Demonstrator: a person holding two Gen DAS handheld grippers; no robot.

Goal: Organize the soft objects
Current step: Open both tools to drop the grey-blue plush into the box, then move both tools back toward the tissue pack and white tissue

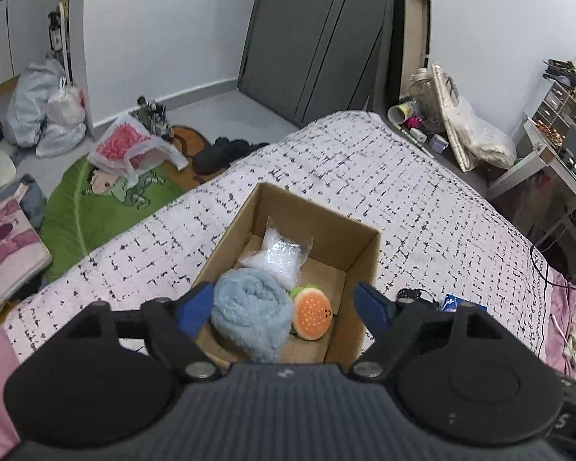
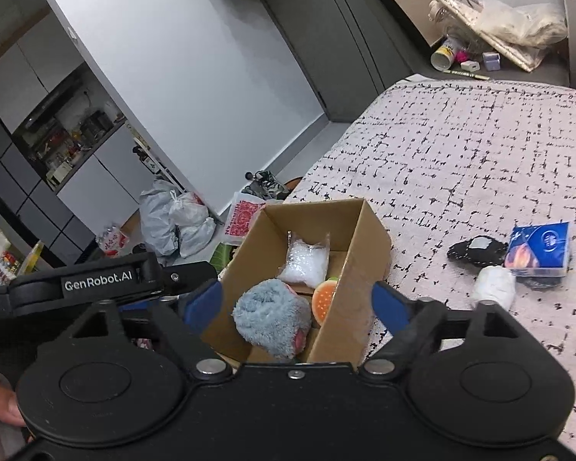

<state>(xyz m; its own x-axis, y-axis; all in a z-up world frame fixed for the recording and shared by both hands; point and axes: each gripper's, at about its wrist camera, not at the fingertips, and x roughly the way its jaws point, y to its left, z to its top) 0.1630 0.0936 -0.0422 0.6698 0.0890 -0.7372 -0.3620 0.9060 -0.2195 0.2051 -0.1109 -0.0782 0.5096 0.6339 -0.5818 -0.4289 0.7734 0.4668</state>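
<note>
— What's in the cardboard box [image 1: 359, 265] on the bed [image 1: 422, 192]?

— Three soft things. A rolled grey-blue fluffy towel [image 1: 249, 313] fills the near end, an orange burger plush [image 1: 312, 313] lies touching its right side, and a clear bag of white filling [image 1: 276, 259] rests behind them toward the far wall of the box.

— And the grippers?

— Both hang over the box's near end. The left gripper [image 1: 286, 305] has its blue jaws spread wide, the left pad close against the towel's side, the right one clear above the box's right wall. Nothing is pinched. The right gripper [image 2: 297, 301] is spread as well, its jaws straddling the towel and the box's right wall, empty too.

— Anything outside the box?

— From the right wrist view, a white rolled cloth [image 2: 495, 288] lies on the bedspread to the right, just beside a blue tissue pack [image 2: 539, 244] and a black item [image 2: 476, 249] I can't make out. All three sit well apart from the box.
</note>
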